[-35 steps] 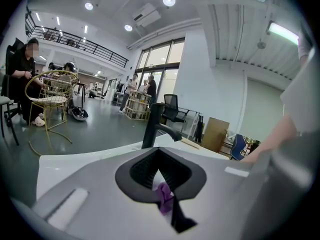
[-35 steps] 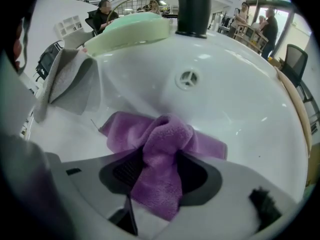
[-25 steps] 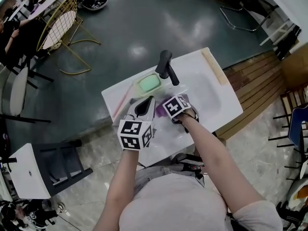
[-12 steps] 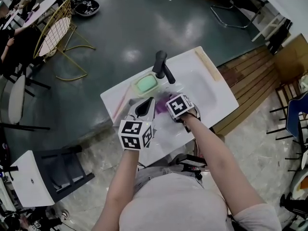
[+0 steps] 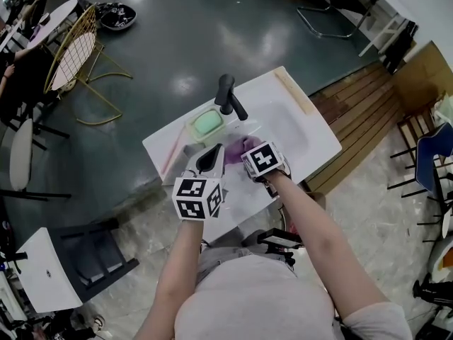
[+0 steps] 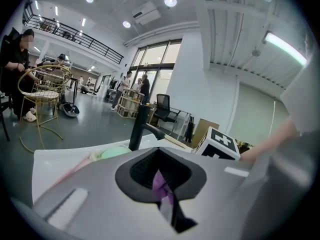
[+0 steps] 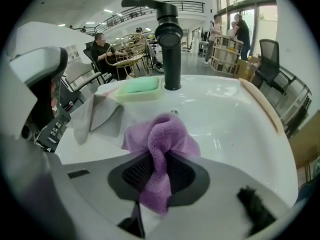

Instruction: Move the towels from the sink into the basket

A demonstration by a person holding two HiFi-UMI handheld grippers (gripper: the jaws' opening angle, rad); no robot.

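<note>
**Purple towel gripped over the basin, basket nowhere in view**

The purple towel (image 7: pixel 162 134) sits bunched in the white sink (image 7: pixel 235 119), just short of the drain. One twisted rope of cloth runs back from it into my right gripper (image 7: pixel 156 184), whose jaws are clamped narrowly on it. In the right gripper view the towel's long axis runs from the jaws toward 12 o'clock, in line with the black faucet (image 7: pixel 170 34).

From the head view, the bundle lies at about 9 o'clock of the right gripper and at 1 o'clock of my left gripper (image 5: pixel 211 163), wedged between the two. The left gripper's jaws are drawn almost together, with a sliver of the same purple cloth caught between them, so both tools appear to share this towel. The right has far more cloth in its jaws.

A grey towel (image 7: pixel 97 116) lies draped on the sink's edge at 10 o'clock in the right gripper view, untouched. Just beyond it is a green soap bar in its dish (image 7: pixel 140 86).

I judge the next move to be a straight lift clear of the rim. I cannot find the basket in any view.
</note>
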